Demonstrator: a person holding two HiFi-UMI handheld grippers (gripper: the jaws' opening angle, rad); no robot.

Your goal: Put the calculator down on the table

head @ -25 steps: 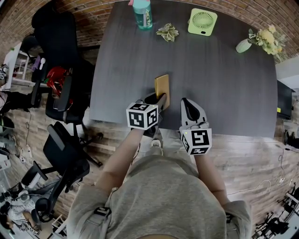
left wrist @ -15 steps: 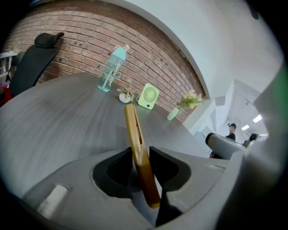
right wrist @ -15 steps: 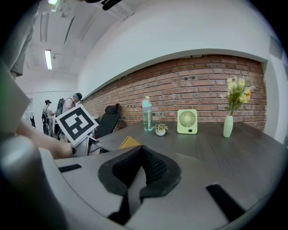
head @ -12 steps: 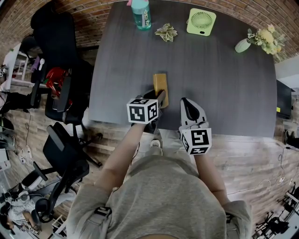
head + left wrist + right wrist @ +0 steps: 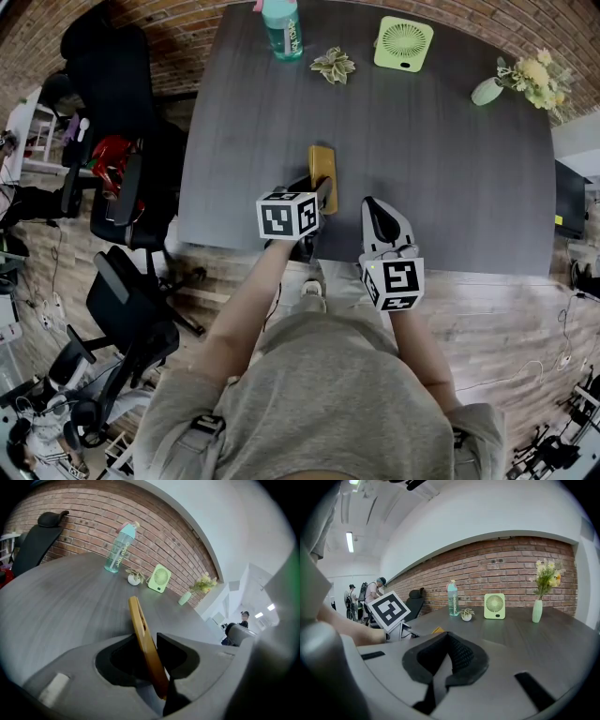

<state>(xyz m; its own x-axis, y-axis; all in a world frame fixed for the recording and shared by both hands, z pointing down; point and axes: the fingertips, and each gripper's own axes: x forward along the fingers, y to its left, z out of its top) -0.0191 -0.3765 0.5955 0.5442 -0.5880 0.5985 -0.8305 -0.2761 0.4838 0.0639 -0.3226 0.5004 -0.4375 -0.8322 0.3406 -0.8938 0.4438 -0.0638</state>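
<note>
The mustard-yellow calculator (image 5: 323,171) looks like a thin, stiff, light slab with a smooth case that could slip, so it is best gripped across its flat faces at one short end. It sits by the near edge of the table (image 5: 450,169), tilted. Its near end is loose between the jaws of the left gripper (image 5: 317,195), which have just been opening. The right gripper (image 5: 380,214) is closed on nothing.

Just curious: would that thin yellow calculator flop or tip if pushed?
Probably stiff: the calculator keeps a straight edge. Thin and tilted on edge, it would likely tip flat. It may slide on the smooth table.
</note>
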